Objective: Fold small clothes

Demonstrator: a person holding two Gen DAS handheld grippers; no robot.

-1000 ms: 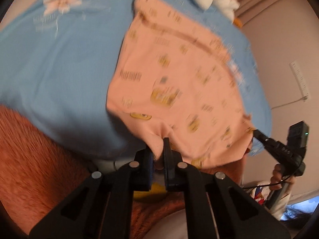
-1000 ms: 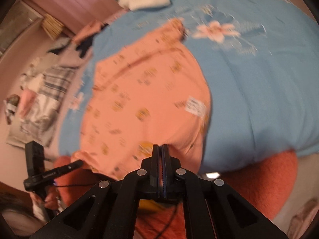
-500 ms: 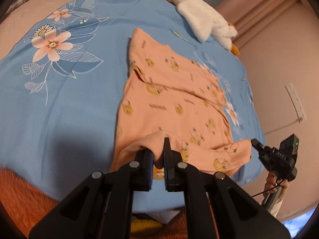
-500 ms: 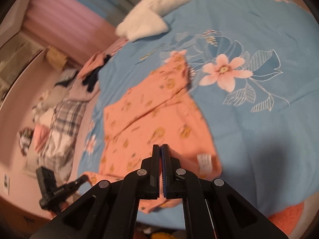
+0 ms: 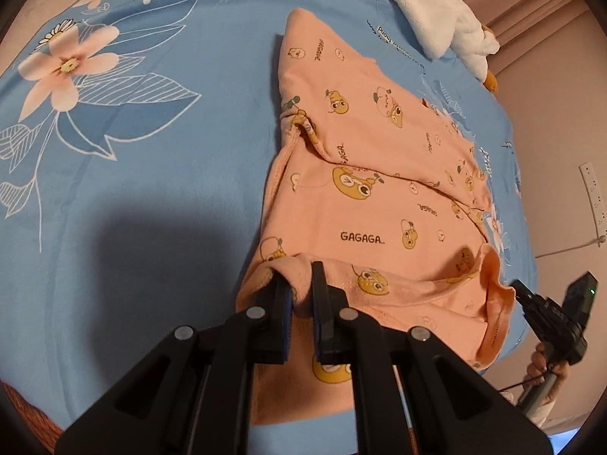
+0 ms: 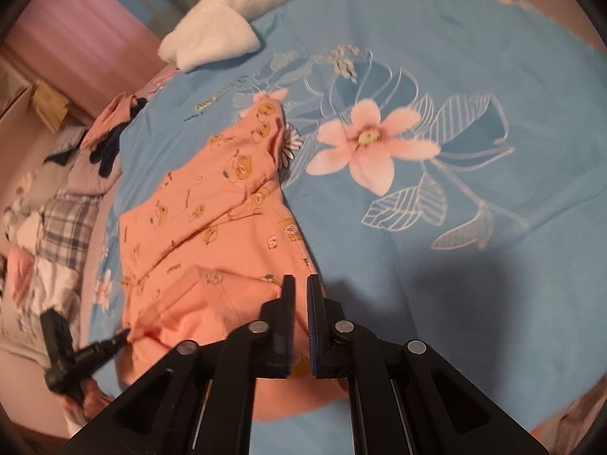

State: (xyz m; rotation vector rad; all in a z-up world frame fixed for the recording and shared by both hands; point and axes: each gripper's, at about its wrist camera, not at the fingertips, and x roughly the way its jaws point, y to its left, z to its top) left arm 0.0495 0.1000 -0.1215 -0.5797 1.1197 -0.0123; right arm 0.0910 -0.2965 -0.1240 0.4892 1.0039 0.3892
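A small peach shirt (image 5: pixel 364 204) with cartoon prints and "GAGAGA" lettering lies on the blue floral bedsheet (image 5: pixel 132 174). My left gripper (image 5: pixel 299 284) is shut on a bunched fold of the shirt's near hem, which is folded up over the body. In the right wrist view the same shirt (image 6: pixel 212 220) lies left of centre. My right gripper (image 6: pixel 299 284) stands slightly parted over the shirt's right edge, with no cloth seen between the fingers. The left gripper (image 6: pixel 121 335) shows at lower left there, on the shirt's corner. The right gripper (image 5: pixel 519 288) shows at the shirt's other corner in the left wrist view.
A white plush toy (image 5: pixel 436 11) lies at the far end of the bed. Plaid and other clothes (image 6: pixel 60 227) are piled left of the sheet. A wall with a socket strip (image 5: pixel 592 197) is on the right. An orange blanket edge (image 5: pixel 15 402) is at the near side.
Both grippers moved forward over the bed, laying the shirt down and folding its near hem up. My right gripper's fingers have parted from the fully shut state and let go of the shirt.
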